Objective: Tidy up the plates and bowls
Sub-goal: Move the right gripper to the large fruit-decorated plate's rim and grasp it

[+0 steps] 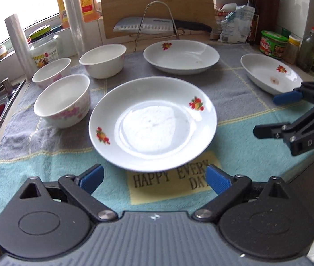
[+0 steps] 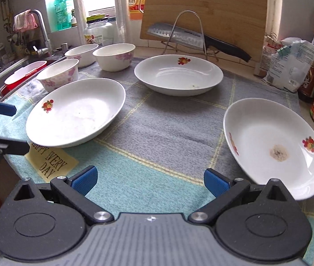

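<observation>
Nearest the left wrist camera, the left gripper (image 1: 154, 178) has its blue-padded fingers (image 1: 91, 177) spread wide and empty, just short of the near rim of the white round plate with fruit decals (image 1: 152, 123), which lies flat on the grey and teal checked towel (image 1: 241, 93) covering the counter. Beyond it sits a second white fruit-decal plate (image 1: 181, 56), with a third white plate, stained at its centre (image 1: 271, 76), off to the right beside the right gripper (image 1: 267, 116), whose fingers are also parted with nothing between them. Three white bowls with pink flowers (image 1: 62, 100) stand separately at the left, near the sink.

From the right wrist camera, its own fingers (image 2: 216, 182) stand released over bare towel, between the near plate and the stained one. All three plates lie well apart and no bowl is nested.

By my reading, organizing has barely begun: nothing is stacked, and all six pieces remain to be gathered.
</observation>
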A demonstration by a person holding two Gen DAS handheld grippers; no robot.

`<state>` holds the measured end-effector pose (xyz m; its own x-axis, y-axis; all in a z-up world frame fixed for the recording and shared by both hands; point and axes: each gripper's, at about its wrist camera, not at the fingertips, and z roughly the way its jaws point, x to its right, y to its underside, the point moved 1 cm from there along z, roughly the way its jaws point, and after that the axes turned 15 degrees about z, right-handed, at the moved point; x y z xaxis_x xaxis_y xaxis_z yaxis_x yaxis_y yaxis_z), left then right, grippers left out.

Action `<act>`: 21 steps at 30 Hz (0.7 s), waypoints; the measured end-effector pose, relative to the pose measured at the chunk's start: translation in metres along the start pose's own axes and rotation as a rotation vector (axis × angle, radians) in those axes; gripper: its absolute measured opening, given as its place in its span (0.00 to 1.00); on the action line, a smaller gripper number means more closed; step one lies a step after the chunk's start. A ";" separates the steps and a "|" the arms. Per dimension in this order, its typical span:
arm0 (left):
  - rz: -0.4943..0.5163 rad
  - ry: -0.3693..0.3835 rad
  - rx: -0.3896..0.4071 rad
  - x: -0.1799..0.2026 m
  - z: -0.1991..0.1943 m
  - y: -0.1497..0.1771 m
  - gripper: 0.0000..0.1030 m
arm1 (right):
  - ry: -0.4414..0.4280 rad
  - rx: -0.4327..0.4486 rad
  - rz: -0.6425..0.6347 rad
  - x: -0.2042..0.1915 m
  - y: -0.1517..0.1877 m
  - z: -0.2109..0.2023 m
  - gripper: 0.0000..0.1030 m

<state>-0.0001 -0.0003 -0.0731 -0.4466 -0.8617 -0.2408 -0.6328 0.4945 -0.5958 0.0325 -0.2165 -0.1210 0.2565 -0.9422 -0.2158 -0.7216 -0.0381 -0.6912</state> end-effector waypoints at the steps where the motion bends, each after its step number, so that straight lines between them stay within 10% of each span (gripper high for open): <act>1: -0.005 0.002 -0.012 -0.003 0.003 0.003 0.95 | -0.003 -0.001 -0.008 -0.003 -0.002 0.002 1.00; 21: 0.088 0.164 0.012 -0.043 0.049 0.002 0.99 | -0.061 -0.119 -0.037 -0.046 -0.044 0.058 1.00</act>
<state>0.0487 0.0326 -0.1012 -0.5978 -0.7845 -0.1646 -0.5795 0.5649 -0.5874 0.0900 -0.1524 -0.1206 0.3200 -0.9177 -0.2354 -0.7811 -0.1149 -0.6137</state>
